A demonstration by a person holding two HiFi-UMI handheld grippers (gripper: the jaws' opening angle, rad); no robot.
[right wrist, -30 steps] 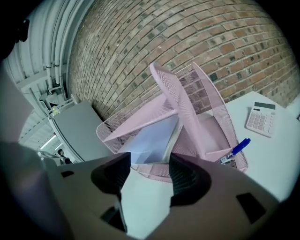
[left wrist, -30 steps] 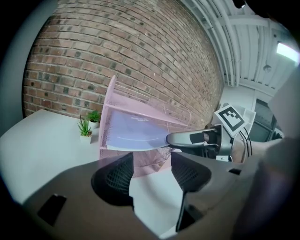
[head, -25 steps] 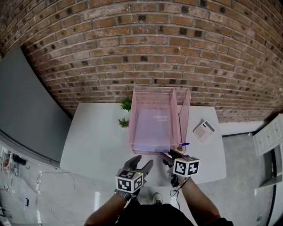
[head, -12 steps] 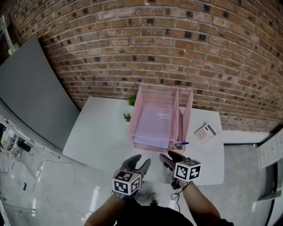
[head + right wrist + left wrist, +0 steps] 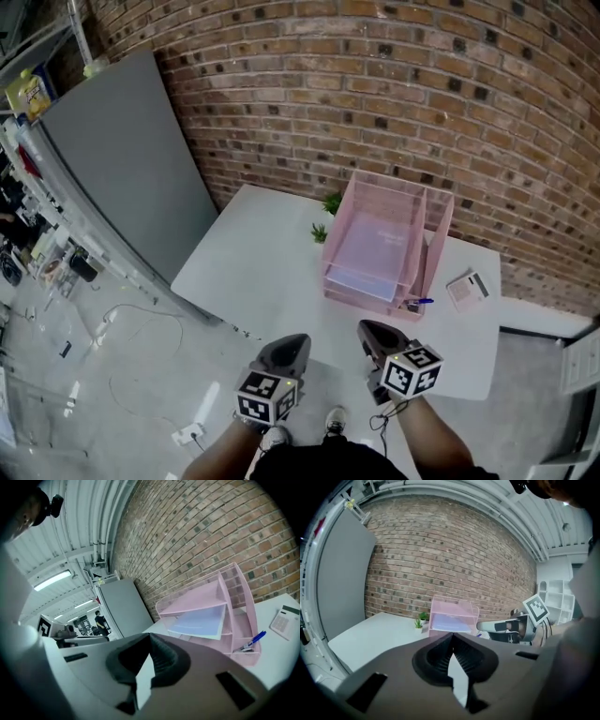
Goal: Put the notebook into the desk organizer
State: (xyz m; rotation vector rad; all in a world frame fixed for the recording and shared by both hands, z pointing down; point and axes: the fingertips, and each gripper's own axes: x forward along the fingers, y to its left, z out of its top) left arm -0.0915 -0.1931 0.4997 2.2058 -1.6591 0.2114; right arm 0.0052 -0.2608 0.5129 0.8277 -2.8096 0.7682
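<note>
A pale lavender notebook (image 5: 372, 246) lies inside the pink mesh desk organizer (image 5: 431, 246) on the white table (image 5: 253, 258). In the left gripper view the organizer (image 5: 461, 608) with the notebook (image 5: 450, 623) stands far ahead. The right gripper view shows the notebook (image 5: 199, 619) on a tray of the organizer (image 5: 236, 599). My left gripper (image 5: 289, 349) and right gripper (image 5: 375, 334) hang side by side off the table's near edge, over the floor. Both are shut with nothing between the jaws. The jaw tips meet in the left gripper (image 5: 452, 635) and in the right gripper (image 5: 150, 636).
A blue pen (image 5: 419, 302) lies at the organizer's front right, and a calculator (image 5: 466, 288) sits further right. Two small green plants (image 5: 326, 214) stand left of the organizer. A grey panel (image 5: 122, 159) leans at the left, a brick wall (image 5: 394, 94) behind. Cables (image 5: 141, 347) lie on the floor.
Both grippers' jaws went from wide open to shut, empty. The grippers and the head view have drawn back from the table; the organizer now sits farther away and to the right.
</note>
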